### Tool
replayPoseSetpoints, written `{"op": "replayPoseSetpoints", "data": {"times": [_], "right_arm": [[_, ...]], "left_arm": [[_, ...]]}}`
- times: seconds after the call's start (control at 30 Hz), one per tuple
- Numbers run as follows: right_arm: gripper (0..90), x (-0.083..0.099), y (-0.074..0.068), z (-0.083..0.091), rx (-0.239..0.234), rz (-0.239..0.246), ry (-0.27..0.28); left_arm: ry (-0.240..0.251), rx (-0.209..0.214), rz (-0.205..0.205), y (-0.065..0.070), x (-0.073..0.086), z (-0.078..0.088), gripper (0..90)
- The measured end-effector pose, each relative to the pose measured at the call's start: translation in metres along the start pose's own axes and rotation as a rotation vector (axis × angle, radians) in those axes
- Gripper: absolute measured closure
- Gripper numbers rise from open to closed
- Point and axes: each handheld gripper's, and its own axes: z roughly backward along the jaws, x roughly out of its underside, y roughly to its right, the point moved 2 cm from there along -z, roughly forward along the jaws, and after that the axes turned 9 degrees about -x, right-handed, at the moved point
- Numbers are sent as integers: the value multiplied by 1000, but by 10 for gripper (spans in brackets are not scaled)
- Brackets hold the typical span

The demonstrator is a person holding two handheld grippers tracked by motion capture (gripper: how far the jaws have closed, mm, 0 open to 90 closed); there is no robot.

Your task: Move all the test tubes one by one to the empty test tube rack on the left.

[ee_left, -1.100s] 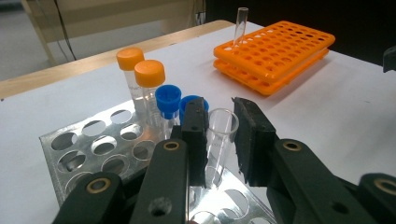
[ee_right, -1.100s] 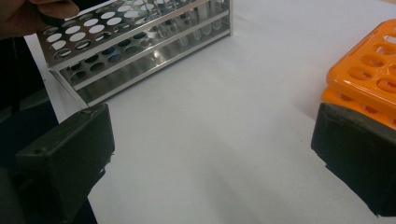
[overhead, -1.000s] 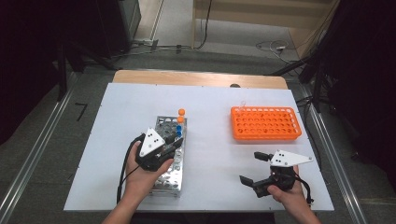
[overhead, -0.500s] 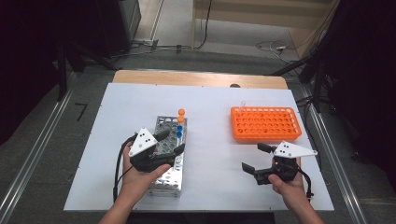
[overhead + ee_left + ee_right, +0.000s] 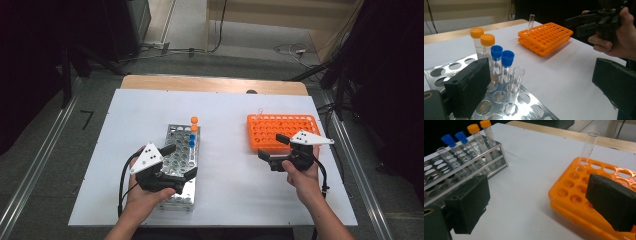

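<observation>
Your left gripper [image 5: 180,162] has its jaws spread wide, nothing between them. In the left gripper view one jaw sits over the metal rack [image 5: 499,100] at 8 o'clock, the other over bare table at 4 o'clock. In the high view it hangs over the near half of that rack [image 5: 180,160], jaws pointing toward 2 o'clock, your left hand [image 5: 142,197] under it.

Your right gripper [image 5: 272,146] is spread wide too, empty. In the right gripper view one jaw is over white table at 8 o'clock, the other overlaps the orange rack [image 5: 574,195] at 4 o'clock. In the high view it sits at the near edge of the orange rack [image 5: 282,130], jaws pointing toward 10 o'clock, right hand [image 5: 300,175] behind it.

Metal rack, left gripper view: two orange-capped tubes [image 5: 484,47] at the far end, then two blue-capped tubes [image 5: 502,62], then one open clear tube [image 5: 516,78] nearest you, all upright in one row. Other holes look empty.

Orange rack: one clear open tube [image 5: 587,147] upright in a far corner hole; the same tube [image 5: 531,22] shows in the left gripper view. Racks well apart on the white table [image 5: 225,180], metal at 9 o'clock, orange at 3 o'clock. Wooden strip [image 5: 210,84] along the far edge at 12 o'clock.
</observation>
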Motion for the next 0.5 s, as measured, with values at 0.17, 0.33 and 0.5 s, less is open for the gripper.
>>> {"op": "replayPoseSetpoints", "data": {"times": [0.17,0.33,0.5], "right_arm": [[60,-13,12,-13,6,-20,6],[113,-23,26,-25,28,-63,19],[212,-30,39,-38,83,-94,-1]], "left_arm": [[0,11,0,-1,2,2,0],[5,11,4,-2,2,4,0],[6,10,9,-3,4,4,0]]}}
